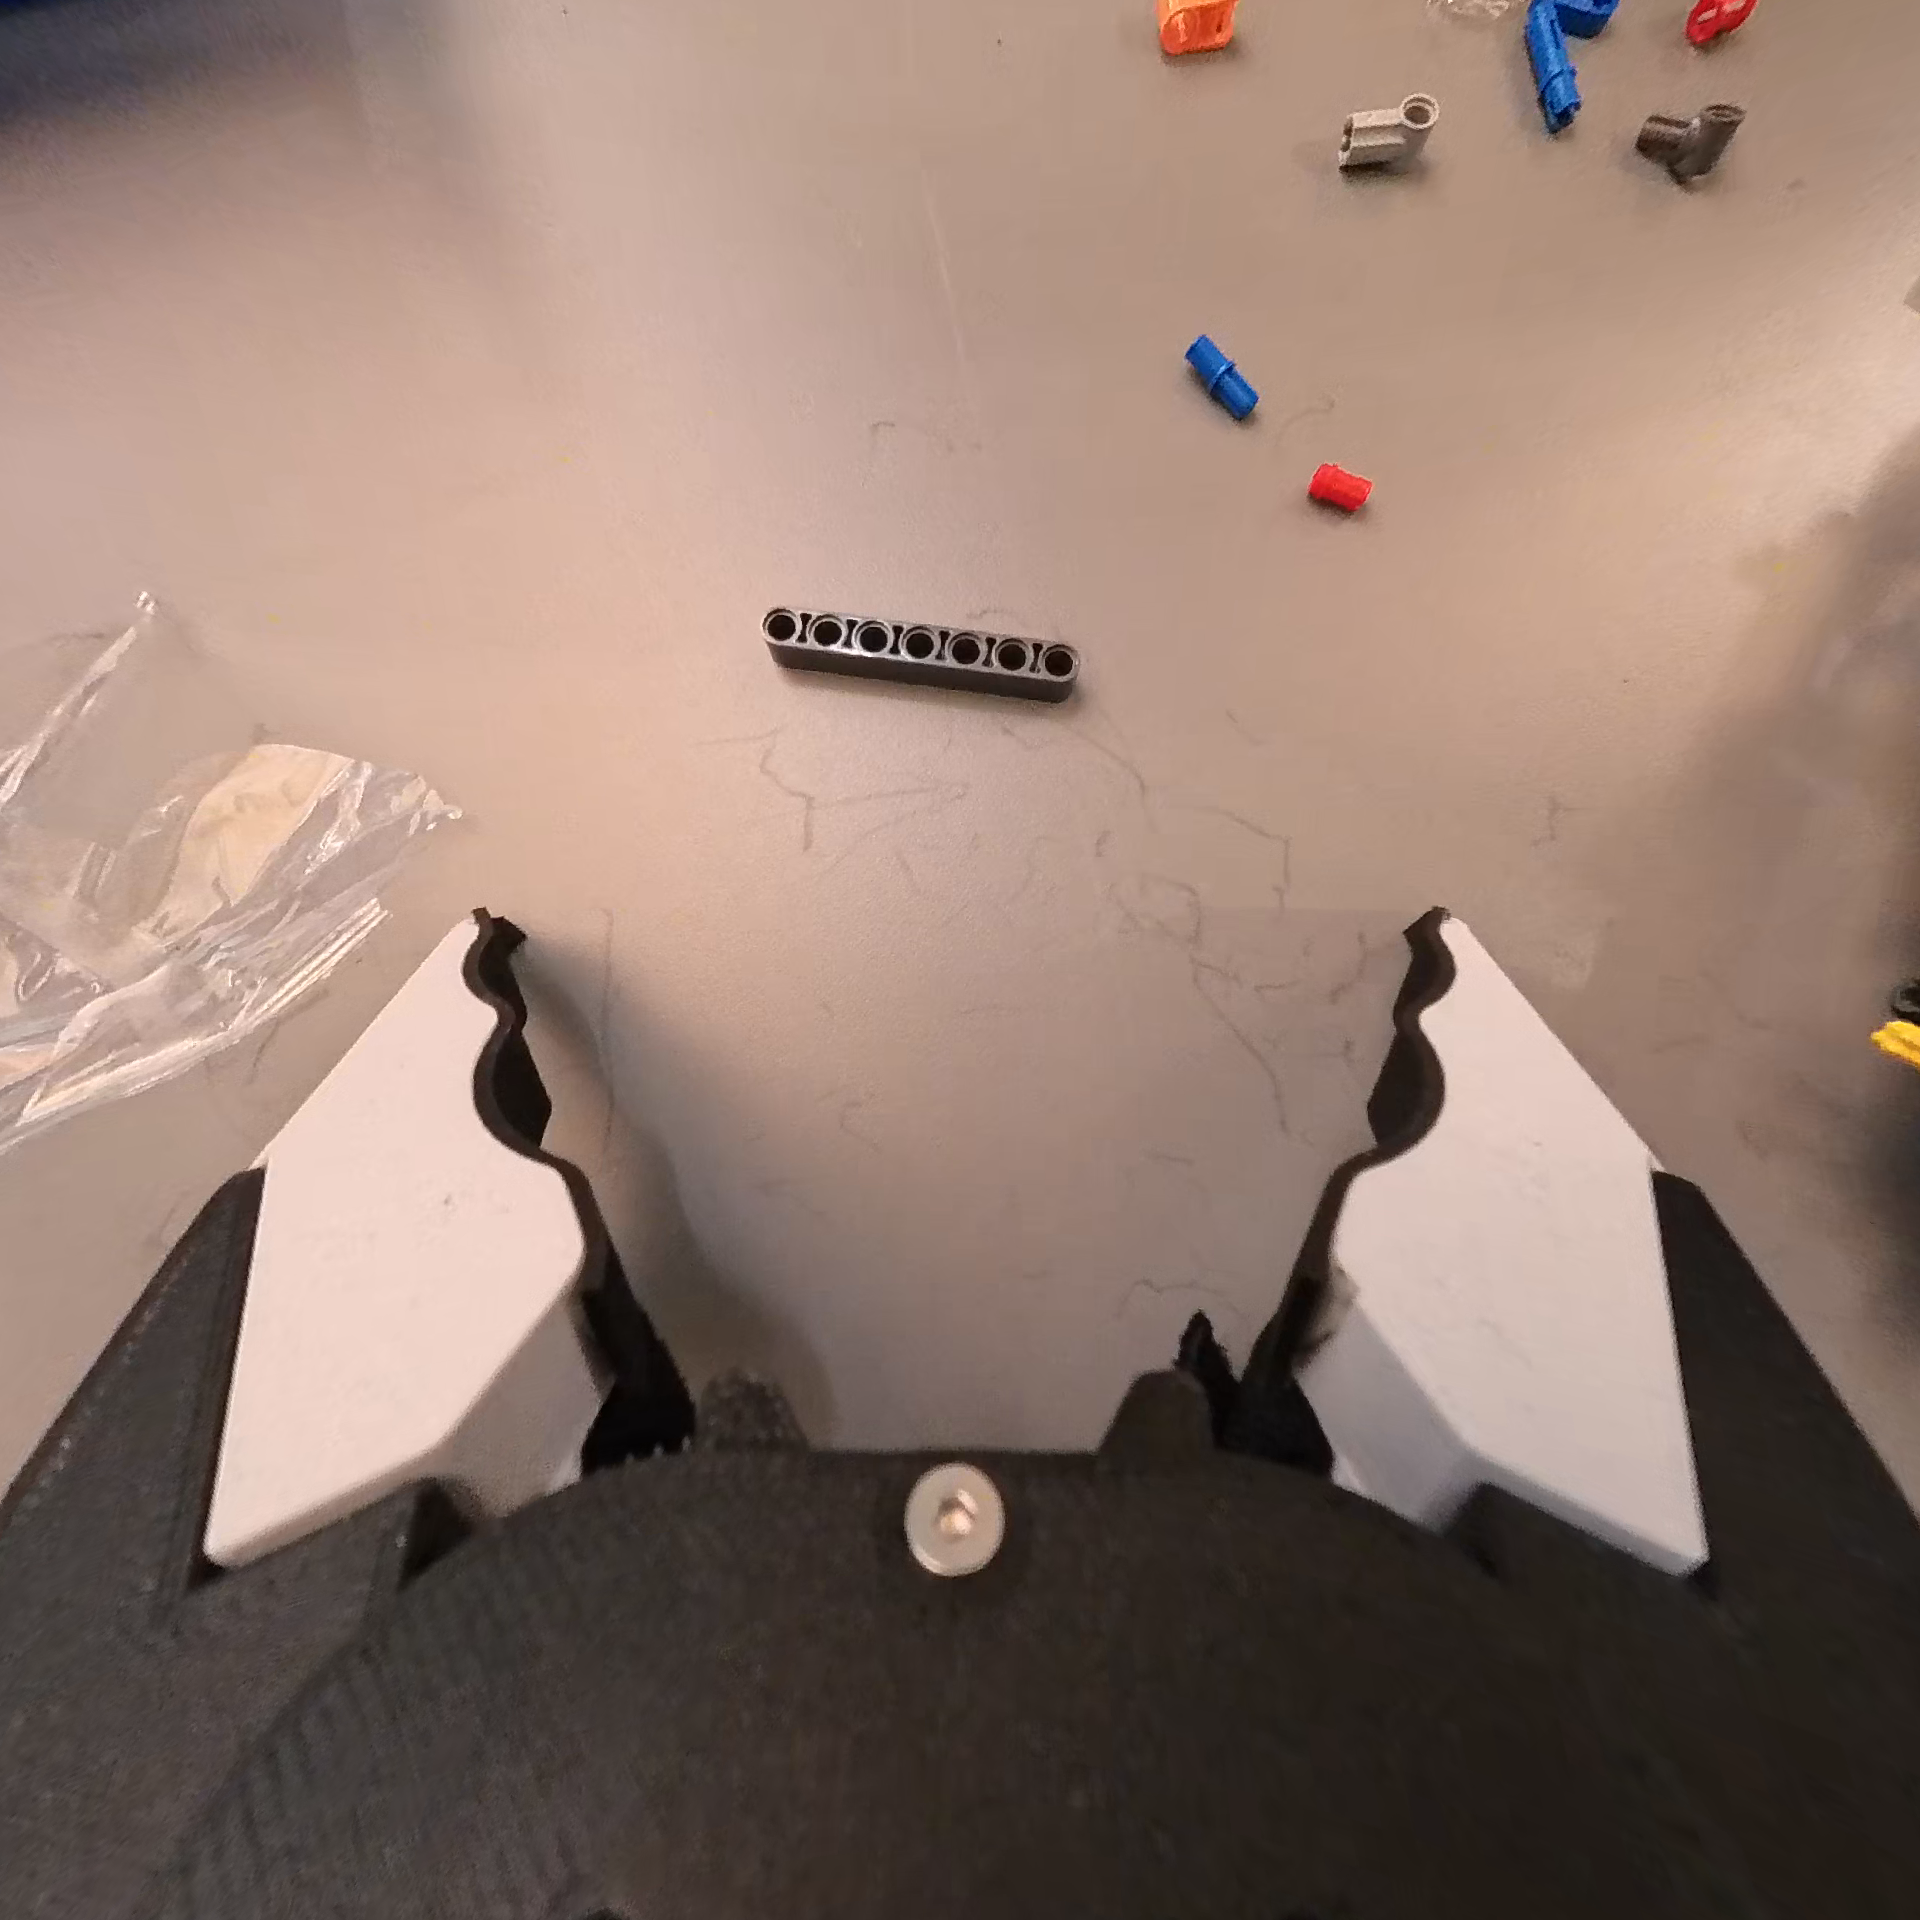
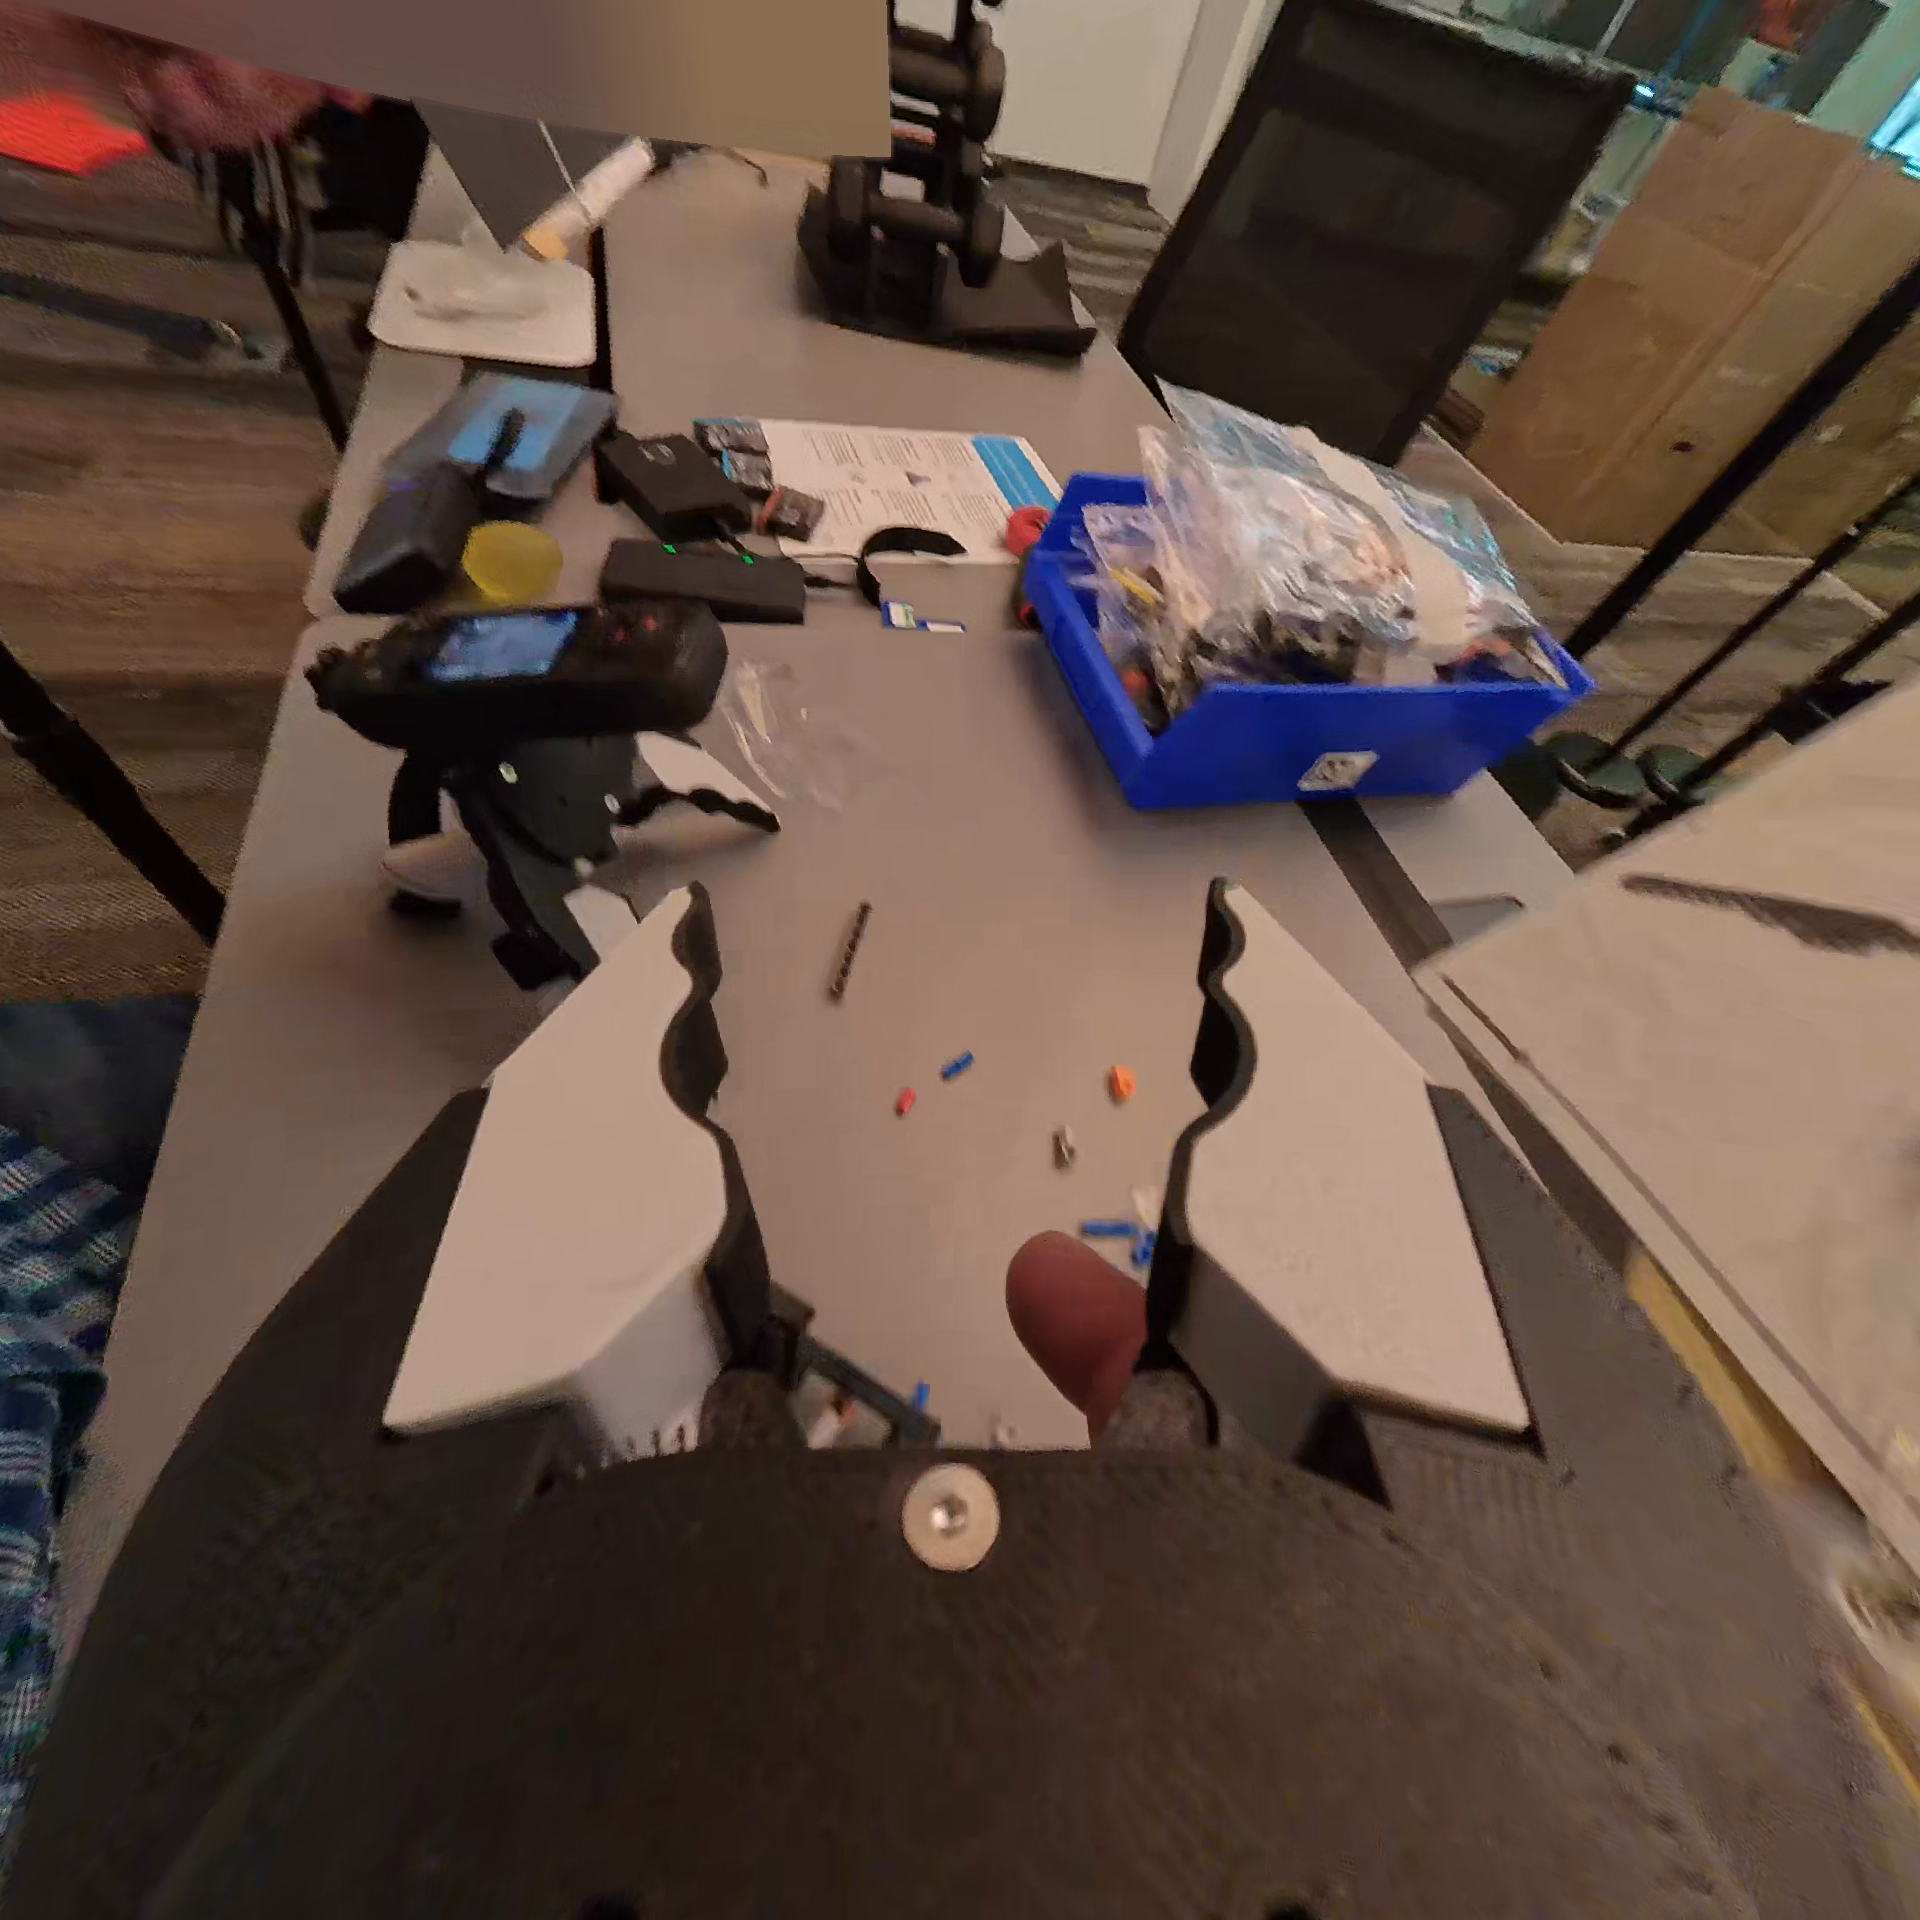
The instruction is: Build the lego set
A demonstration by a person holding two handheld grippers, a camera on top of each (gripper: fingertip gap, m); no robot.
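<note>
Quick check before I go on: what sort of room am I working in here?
Most likely an office or lab workspace, not a home. A grey table carries a blue parts bin of bagged pieces and black electronic devices, with a mesh office chair and cardboard boxes behind.

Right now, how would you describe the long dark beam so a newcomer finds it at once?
Look at the grey table, just ahead of the open left claw. The dark grey beam lies flat and alone there. Unlike the small coloured pieces farther right, it is long, with a row of round holes.
</note>
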